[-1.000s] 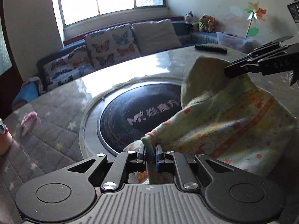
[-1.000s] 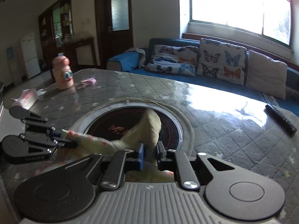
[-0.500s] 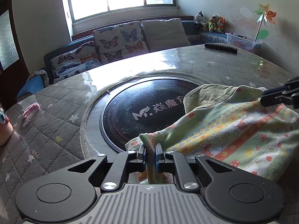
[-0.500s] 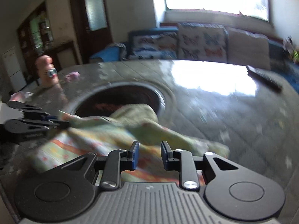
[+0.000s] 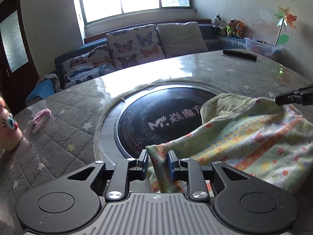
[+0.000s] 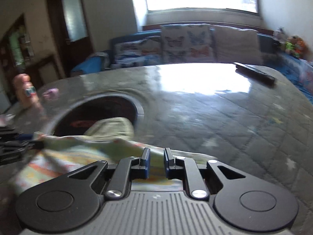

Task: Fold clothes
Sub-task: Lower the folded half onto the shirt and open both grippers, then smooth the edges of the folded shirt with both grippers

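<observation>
Releasing: my left gripper [image 5: 156,161] has just been opening, printed yellow-green cotton garment [image 5: 244,137] loose between; right gripper [image 6: 156,161] closing, gap empty; fold laid

A home living room: butterfly-cushioned sofa [image 5: 125,52], round quilted table [image 5: 64,125]

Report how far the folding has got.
Done: the garment lies on the table, one flap folded over, partly over the dark disc. In hand: the left gripper has just been opening, a corner between its parted pads; the right gripper, closing, is empty. Left: further folds.
</observation>
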{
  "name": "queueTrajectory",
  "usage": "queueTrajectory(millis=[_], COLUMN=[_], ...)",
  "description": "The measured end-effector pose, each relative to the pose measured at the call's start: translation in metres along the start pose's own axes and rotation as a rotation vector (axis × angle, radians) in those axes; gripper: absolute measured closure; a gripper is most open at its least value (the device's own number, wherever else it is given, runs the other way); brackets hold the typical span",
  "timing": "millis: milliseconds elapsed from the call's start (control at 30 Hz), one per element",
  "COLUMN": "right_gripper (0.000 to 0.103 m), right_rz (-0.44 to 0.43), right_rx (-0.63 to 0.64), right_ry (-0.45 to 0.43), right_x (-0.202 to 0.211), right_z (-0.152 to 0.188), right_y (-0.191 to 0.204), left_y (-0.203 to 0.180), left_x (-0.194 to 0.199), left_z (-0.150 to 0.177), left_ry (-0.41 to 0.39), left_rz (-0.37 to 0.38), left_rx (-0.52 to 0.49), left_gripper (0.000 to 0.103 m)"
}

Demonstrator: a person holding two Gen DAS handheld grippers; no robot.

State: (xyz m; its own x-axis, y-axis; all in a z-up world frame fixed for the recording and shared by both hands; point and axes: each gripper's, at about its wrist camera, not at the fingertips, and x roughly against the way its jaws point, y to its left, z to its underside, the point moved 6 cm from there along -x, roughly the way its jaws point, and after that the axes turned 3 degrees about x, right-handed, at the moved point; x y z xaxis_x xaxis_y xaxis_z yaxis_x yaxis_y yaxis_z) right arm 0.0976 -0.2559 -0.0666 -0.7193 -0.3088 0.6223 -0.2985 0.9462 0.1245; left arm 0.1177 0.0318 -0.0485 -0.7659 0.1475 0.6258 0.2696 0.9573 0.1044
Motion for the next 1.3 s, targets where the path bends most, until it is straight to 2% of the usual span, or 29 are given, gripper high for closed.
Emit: queueTrajectory(millis=[67, 233, 433, 533, 667, 900, 1100, 1233, 1300], right_gripper=[0.089, 0.089, 0.09, 0.089, 0.087, 0.084, 0.083, 0.076, 0.075], right_rz=[-0.043, -0.071, -0.065, -0.071, -0.087, -0.126, -0.146, -0.171, -0.185], right_rx=[0.028, 0.076, 0.066, 0.061, 0.074, 0.193, 0.278, 0.327, 0.346], right_ry=[0.004, 0.042, 0.086, 0.072, 0.05, 0.04, 0.056, 0.06, 0.059], right_x=[-0.002, -0.023, -0.052, -0.05, -0.036, -0.02, -0.017, -0.006, 0.0], right_z=[-0.001, -0.008, -0.015, -0.018, -0.018, -0.006, 0.009, 0.022, 0.028], right_y=[0.014, 0.033, 0.033, 0.034, 0.038, 0.064, 0.087, 0.103, 0.111], left_y=[0.0, -0.002, -0.034, -0.053, -0.067, -0.065, -0.062, -0.061, -0.061], left_x=[0.004, 0.013, 0.011, 0.0, -0.021, -0.051, -0.053, -0.05, -0.048], left_z=[-0.005, -0.015, -0.021, -0.024, -0.029, -0.029, -0.025, -0.024, -0.023], left_ry=[-0.013, -0.039, -0.009, 0.018, 0.055, 0.099, 0.095, 0.086, 0.08], left_rz=[-0.005, 0.003, 0.133, 0.191, 0.232, 0.221, 0.214, 0.209, 0.204], left_rx=[0.004, 0.014, 0.006, -0.013, -0.013, 0.003, 0.002, 0.008, 0.008], left_gripper=[0.076, 0.076, 0.076, 0.076, 0.076, 0.076, 0.075, 0.075, 0.075])
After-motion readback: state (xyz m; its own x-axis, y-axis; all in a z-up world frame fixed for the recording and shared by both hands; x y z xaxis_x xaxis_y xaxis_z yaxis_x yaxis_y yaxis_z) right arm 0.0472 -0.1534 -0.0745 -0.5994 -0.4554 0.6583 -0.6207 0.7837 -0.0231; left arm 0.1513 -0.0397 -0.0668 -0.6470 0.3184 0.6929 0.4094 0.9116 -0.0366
